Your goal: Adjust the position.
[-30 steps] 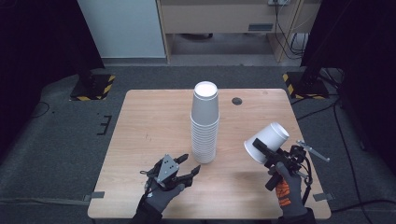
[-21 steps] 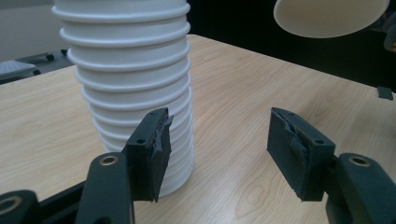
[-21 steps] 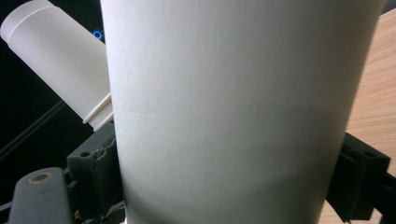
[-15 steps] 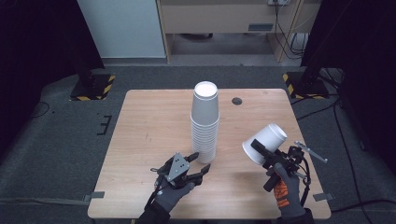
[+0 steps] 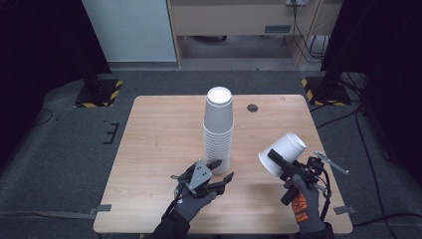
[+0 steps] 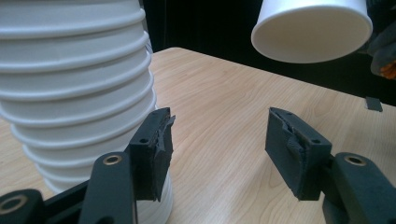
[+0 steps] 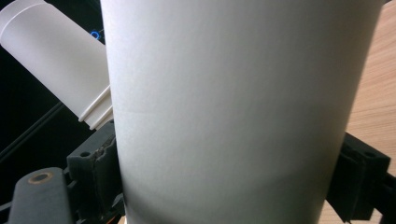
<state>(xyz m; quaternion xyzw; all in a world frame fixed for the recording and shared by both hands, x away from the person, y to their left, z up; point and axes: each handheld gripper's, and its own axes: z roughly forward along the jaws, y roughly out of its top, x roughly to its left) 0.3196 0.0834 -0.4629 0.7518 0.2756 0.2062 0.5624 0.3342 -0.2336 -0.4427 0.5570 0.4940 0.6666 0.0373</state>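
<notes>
While clamped between right gripper (image 5: pixel 278 162) fingers, cup (image 5: pixel 282 153); left gripper (image 5: pixel 221 172) fingers apart beside stack (image 5: pixel 218 130).

Stack of cups (image 5: pixel 218 130) at the centre of the bench (image 5: pixel 159 134). Small disc (image 5: pixel 253 107) on the bench behind and right of the stack. Left gripper (image 5: pixel 222 172) just before the stack's base; right gripper (image 5: pixel 276 160) at the near right, well apart, a single cup (image 5: pixel 282 153) between its fingers (image 7: pixel 95 175).

Dark grey carpet floor (image 5: pixel 59 149), pale wall panel (image 5: pixel 132 30), wooden cabinet (image 5: pixel 234 20), hazard-striped stand bases (image 5: pixel 97 94).
</notes>
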